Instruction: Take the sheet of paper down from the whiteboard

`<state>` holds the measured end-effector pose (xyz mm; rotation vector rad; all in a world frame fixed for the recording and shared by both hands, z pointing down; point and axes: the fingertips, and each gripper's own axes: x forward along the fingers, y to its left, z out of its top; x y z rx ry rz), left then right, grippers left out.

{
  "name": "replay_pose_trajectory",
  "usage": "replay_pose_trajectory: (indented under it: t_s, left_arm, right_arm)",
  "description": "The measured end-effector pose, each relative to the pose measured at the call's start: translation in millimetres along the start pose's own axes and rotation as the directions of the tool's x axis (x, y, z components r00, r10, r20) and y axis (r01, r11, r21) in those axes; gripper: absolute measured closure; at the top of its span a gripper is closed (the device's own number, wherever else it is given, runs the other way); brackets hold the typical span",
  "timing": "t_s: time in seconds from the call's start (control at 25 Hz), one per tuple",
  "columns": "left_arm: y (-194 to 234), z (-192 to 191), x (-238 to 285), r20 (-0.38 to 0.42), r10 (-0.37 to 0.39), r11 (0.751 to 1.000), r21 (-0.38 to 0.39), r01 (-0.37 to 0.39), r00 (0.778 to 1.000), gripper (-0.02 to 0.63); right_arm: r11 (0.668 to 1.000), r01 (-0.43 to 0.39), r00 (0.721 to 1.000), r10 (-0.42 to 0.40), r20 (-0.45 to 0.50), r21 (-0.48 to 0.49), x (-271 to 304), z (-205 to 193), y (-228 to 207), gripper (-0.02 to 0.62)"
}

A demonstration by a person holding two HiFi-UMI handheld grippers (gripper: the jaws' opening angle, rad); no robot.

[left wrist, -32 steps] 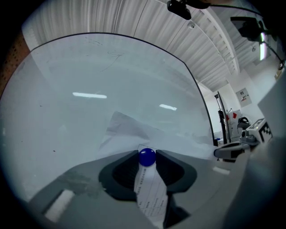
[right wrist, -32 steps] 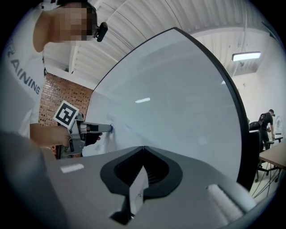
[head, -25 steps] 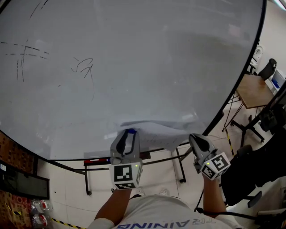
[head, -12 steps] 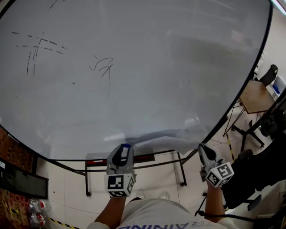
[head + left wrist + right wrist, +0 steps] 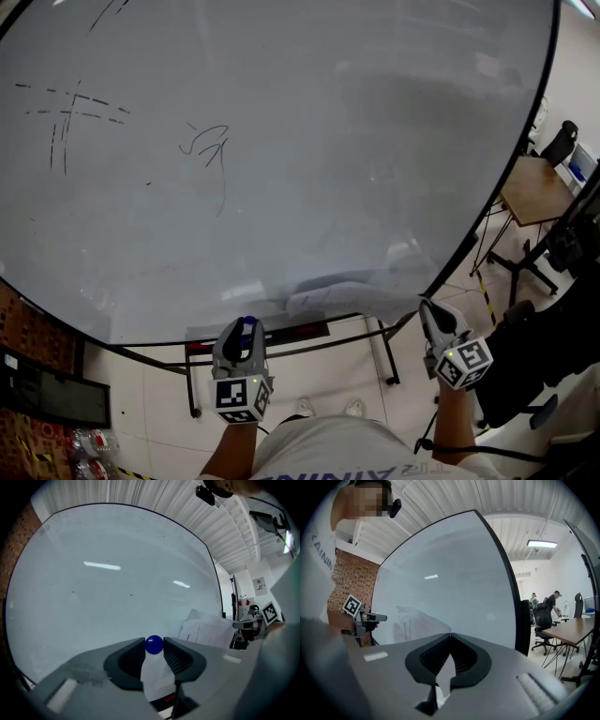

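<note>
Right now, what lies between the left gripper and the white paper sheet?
Nothing: the head view shows only bare whiteboard between the left gripper, holding a blue round magnet, and the white paper sheet.

Left gripper (image 5: 246,324) clamped, jaws part-spread; right gripper (image 5: 427,306) pinched tight — both level.

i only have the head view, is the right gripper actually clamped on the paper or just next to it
Observer: Clamped. The right gripper view shows the right gripper with its jaws together on an edge of the sheet of paper.
Operator: and the blue bit at the left one
Observer: The left gripper view shows the left gripper pinching a round blue magnet between its jaw tips.
Operator: anyone nearby
Observer: Two people stand far off by a desk, seen in the right gripper view.
</note>
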<state>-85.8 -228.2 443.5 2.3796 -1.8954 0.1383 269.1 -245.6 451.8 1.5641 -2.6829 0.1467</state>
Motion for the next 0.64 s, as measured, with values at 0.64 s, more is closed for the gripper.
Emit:
replay_pose_trajectory:
  t_s: [0.64]
  left_arm:
    - [3.3,2.5,9.7,0.007,-0.020,1.000,-0.016,0.020,1.000,0.477]
  right_arm:
    - [1.000,-0.004,1.000,0.004,-0.004,0.006,10.8,1.9,6.0,0.588]
